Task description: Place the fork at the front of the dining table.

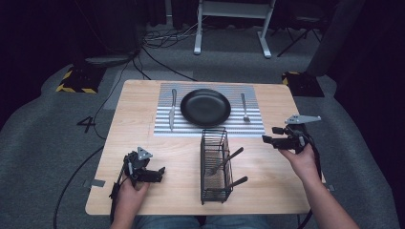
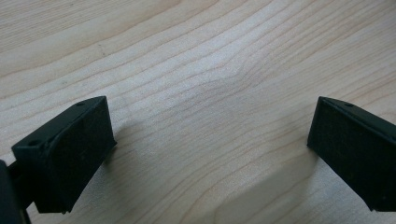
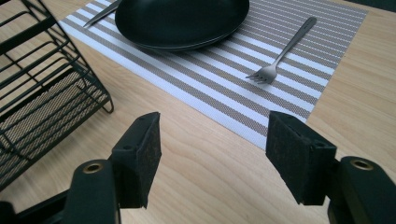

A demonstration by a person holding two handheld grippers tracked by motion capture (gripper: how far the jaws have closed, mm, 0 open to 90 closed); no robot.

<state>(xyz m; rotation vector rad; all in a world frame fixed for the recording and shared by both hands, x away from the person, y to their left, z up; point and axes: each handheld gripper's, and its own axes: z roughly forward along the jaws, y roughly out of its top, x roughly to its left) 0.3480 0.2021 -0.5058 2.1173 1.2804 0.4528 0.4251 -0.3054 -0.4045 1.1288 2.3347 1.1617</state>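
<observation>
A black plate (image 1: 205,107) sits in the middle of a striped placemat (image 1: 253,126), with a knife (image 1: 172,109) on its left and a fork (image 1: 244,107) on its right. In the right gripper view the plate (image 3: 182,21) and the fork (image 3: 282,50) lie beyond the jaws. My right gripper (image 1: 268,135) is held above the table's right side, beside the mat, open with nothing between its pads (image 3: 212,156). My left gripper (image 1: 161,173) rests low at the front left, open over bare wood (image 2: 210,140).
A black wire caddy (image 1: 214,164) stands at the front centre and holds two dark-handled utensils (image 1: 229,158). Its corner is at the left of the right gripper view (image 3: 42,88). The light wooden table (image 1: 138,119) stands on grey carpet, with cables behind.
</observation>
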